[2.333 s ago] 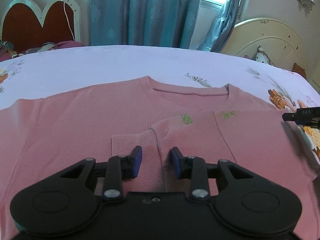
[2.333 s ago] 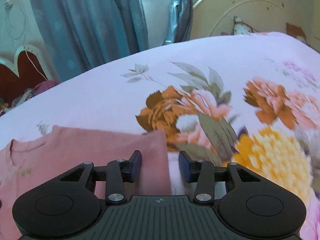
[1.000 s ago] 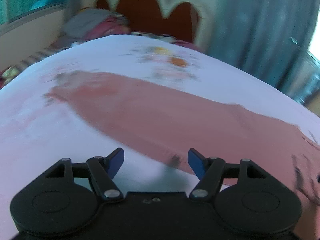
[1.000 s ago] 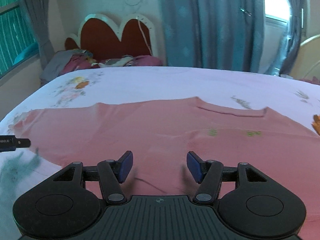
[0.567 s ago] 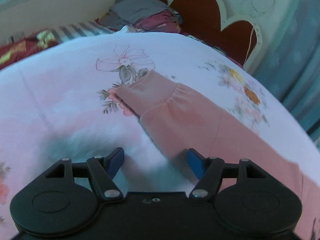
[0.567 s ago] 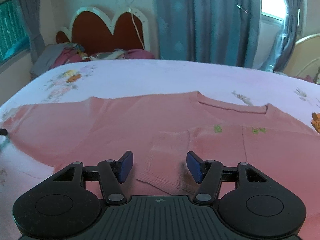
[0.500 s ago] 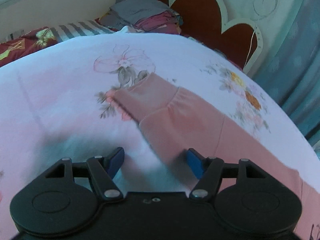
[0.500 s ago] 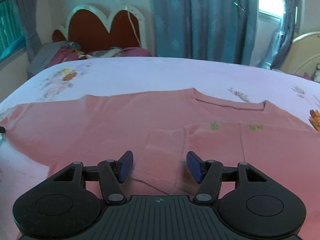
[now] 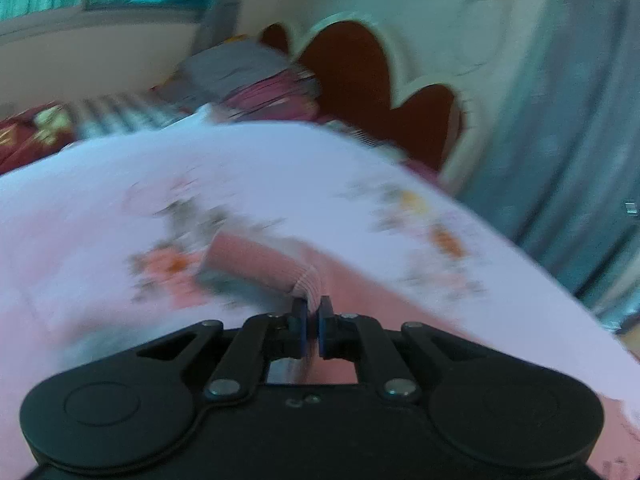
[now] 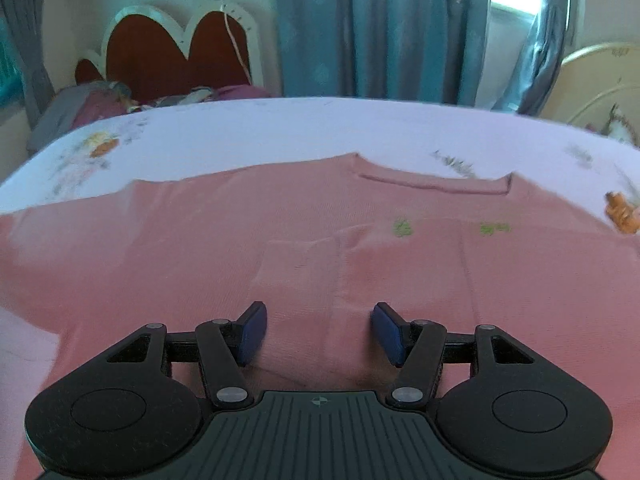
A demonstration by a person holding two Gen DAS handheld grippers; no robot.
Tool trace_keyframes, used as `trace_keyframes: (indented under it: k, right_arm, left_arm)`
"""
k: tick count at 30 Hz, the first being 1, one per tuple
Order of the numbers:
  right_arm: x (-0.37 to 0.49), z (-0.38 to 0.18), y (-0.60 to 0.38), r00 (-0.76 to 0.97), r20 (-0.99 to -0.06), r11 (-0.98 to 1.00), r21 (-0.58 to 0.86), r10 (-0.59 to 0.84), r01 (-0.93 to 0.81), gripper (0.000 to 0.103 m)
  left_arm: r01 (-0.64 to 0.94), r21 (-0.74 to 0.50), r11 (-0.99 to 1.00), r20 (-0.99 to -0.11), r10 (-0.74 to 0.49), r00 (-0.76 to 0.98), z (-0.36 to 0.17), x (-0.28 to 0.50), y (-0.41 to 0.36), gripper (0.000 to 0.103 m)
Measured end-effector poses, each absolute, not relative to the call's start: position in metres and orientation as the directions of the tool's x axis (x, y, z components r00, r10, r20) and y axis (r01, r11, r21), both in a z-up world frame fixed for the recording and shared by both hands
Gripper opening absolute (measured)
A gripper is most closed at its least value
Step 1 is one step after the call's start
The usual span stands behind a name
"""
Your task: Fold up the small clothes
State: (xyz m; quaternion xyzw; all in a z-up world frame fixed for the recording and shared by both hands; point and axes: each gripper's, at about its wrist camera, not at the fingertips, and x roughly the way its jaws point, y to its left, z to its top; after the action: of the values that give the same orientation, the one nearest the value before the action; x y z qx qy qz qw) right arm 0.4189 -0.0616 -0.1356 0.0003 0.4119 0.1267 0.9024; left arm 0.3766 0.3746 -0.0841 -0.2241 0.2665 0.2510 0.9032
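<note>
A pink knit sweater lies flat, front up, on the floral bedsheet, neckline at the far side. One sleeve is folded across the chest, its cuff just ahead of my right gripper, which hovers open over the fabric with nothing between its pads. In the blurred left wrist view my left gripper has its jaws closed tight, pinching the other sleeve just behind its ribbed cuff. The cuff sticks out to the left, lifted a little off the sheet.
A red heart-shaped headboard and blue curtains stand behind the bed. A pile of clothes lies by the headboard. A cream headboard is at the far right. Bare sheet surrounds the sweater.
My left gripper moved in over the outstretched sleeve and snapped from open to shut on it behind the cuff. My right gripper sank slightly toward the folded sleeve, still open.
</note>
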Motion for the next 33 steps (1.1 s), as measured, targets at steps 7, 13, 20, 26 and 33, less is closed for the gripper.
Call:
trace_keyframes:
  k: [7,13,20,26,33]
  right_arm:
    - [0.409,-0.115,-0.083,0.67,-0.685,0.959,0.194,0.285,-0.209,0.06]
    - [0.393,-0.105,-0.115,0.696,-0.666,0.963,0.203,0.268,-0.176,0.06]
    - [0.38,-0.11,-0.162,0.696,-0.693,0.98,0.176,0.19,-0.093,0.06]
    - [0.366,-0.106,-0.187,0.689,-0.694,0.974,0.209,0.21,-0.086,0.06]
    - [0.368,-0.099,-0.182,0.691,-0.675,0.963,0.239,0.259,-0.127,0.06]
  left_arm:
    - [-0.288,-0.277,0.917,-0.5,0.119,0.858,-0.026,0.384,0.274,0.005]
    - [-0.015,-0.299,0.954,-0.485,-0.138,0.864,-0.016,0.4,0.162,0.005]
    - [0.15,-0.299,0.942,-0.551,-0.299,0.779,-0.049,0.414,0.063,0.005]
    - [0.245,-0.19,0.951,-0.685,-0.307,0.66,-0.09,0.406,0.009,0.013]
    - [0.178,-0.088,0.98,-0.727,-0.185,0.661,-0.085,0.393,0.017,0.058]
